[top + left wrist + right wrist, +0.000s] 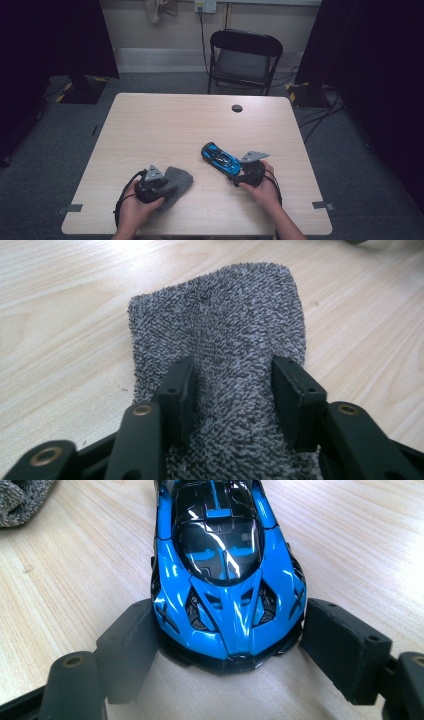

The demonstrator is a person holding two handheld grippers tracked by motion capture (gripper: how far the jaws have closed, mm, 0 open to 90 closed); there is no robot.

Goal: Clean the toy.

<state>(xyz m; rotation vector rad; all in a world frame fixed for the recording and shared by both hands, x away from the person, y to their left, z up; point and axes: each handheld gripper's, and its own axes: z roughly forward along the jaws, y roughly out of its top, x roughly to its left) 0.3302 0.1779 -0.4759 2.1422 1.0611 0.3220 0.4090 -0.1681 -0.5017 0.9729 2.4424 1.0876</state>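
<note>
Black padded jaws of the right gripper [227, 645] are set wide around the near end of a glossy blue and black toy sports car [225, 575]; both pads appear to touch its flanks, though a firm press cannot be confirmed from the right gripper view. The car is thus steadied on the pale wooden table [165, 120], its long axis running straight away from that gripper, and up and to the left in the high view, where it lies at [220, 158]. Which end is the nose is hard to judge; the held end is probably the tail.

At the left gripper [235, 390], the jaws stand partly apart over a grey looped terry cloth [220, 325], which lies flat between them and stretches forward from the fingertips. A fold seems bunched between the pads, but a real pinch is not evident.

The step in hand is judged to be the pick-up of the cloth while the car is held still. For the next move, the left jaws would need to be closed on the cloth, which would then be lifted and carried across to the car's bodywork for wiping.
</note>
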